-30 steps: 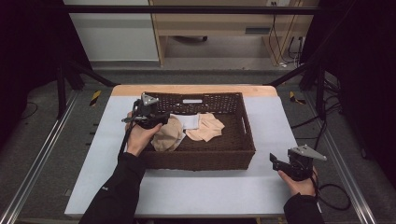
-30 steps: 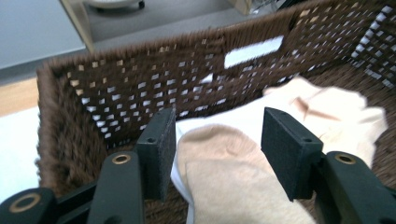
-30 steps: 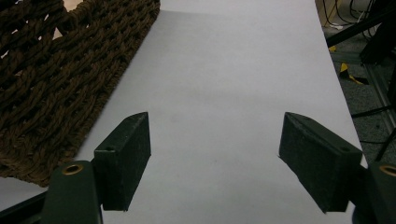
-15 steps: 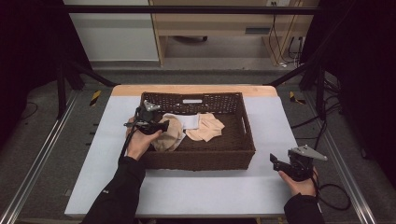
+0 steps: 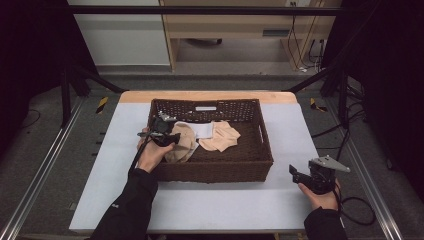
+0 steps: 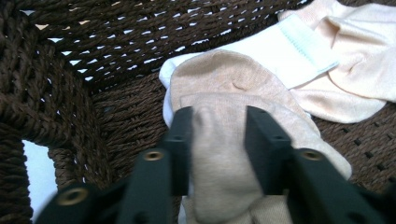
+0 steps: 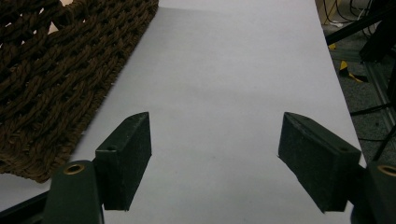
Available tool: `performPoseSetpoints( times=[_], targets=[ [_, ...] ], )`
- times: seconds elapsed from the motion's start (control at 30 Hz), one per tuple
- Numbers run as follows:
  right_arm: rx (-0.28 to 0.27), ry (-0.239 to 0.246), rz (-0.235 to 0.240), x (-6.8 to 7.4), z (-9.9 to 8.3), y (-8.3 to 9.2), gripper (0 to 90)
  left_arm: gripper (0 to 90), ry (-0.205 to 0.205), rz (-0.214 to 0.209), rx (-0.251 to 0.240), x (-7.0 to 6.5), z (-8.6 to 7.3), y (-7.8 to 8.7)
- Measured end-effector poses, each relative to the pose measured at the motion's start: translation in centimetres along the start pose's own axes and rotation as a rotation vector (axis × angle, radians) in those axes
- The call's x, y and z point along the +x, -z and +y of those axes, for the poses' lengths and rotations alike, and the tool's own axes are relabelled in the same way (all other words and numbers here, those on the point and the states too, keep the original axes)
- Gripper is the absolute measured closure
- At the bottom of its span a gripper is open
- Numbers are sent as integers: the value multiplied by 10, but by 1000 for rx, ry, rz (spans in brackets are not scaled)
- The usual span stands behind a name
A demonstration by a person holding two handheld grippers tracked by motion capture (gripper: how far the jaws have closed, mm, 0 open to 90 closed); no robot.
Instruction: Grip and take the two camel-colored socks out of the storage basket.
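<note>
1. Jaws of the left gripper (image 6: 217, 140) have just been closing and now pinch the tan sock (image 6: 233, 154) between them, inside the basket (image 5: 210, 172).
2. Lifting it out looks next.
3. Right gripper (image 7: 212, 158) hangs open over bare table (image 7: 233, 70), basket to its left.

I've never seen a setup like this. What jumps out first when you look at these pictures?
A dark woven basket sits mid-table, holding a heap of beige and white socks. The left gripper reaches into the basket's left end, its fingers just closing around a tan sock on top. The right gripper waits open above the bare white table, to the basket's right.
</note>
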State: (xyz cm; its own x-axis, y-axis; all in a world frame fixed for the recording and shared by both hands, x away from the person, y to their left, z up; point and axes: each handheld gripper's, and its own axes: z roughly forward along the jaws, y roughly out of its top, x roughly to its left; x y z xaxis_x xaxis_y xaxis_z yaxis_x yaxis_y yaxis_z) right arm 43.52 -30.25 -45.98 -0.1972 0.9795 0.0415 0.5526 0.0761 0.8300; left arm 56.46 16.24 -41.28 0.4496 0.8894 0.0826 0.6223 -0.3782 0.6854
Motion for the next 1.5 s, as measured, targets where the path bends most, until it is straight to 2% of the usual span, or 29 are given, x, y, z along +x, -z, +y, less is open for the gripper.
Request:
performPoseSetpoints(
  times=[0.13,0.2,0.27,0.3,0.47,0.6,0.63,0.73,0.77,0.8,0.83,0.97,1.1,1.13,1.5],
  targets=[
    [2,1,1,-1,0,0,263,834,13,-11,-17,2,0,2],
    [-3,2,0,-1,0,1,266,855,30,-34,-56,4,-1,6],
    [-4,5,0,-1,0,1,268,867,48,-50,-99,6,-1,10],
    [-4,5,0,-1,0,1,268,869,48,-50,-99,6,-1,10],
    [-3,5,1,-1,0,1,273,872,118,-119,-209,13,1,21],
    [-2,3,3,-1,0,1,274,872,130,-135,-304,12,5,30],
    [-3,6,1,-1,0,1,276,872,130,-136,-310,12,5,32],
    [-3,6,0,-1,0,1,277,872,118,-130,-387,11,9,42],
    [-3,6,0,-1,0,1,277,873,127,-135,-398,10,10,46],
    [-3,6,2,-1,0,1,277,874,133,-147,-440,9,13,55],
    [-3,6,2,-1,0,1,277,874,133,-147,-440,9,13,55],
    [-3,1,2,-1,0,1,278,875,114,-153,-492,5,22,73],
    [-8,5,1,-1,0,2,279,875,104,-171,-505,1,27,89],
    [-6,4,-1,-1,0,2,279,875,106,-187,-513,-2,27,96],
    [-9,6,-3,-1,0,2,283,876,73,-254,-546,-13,20,128]
  ],
)
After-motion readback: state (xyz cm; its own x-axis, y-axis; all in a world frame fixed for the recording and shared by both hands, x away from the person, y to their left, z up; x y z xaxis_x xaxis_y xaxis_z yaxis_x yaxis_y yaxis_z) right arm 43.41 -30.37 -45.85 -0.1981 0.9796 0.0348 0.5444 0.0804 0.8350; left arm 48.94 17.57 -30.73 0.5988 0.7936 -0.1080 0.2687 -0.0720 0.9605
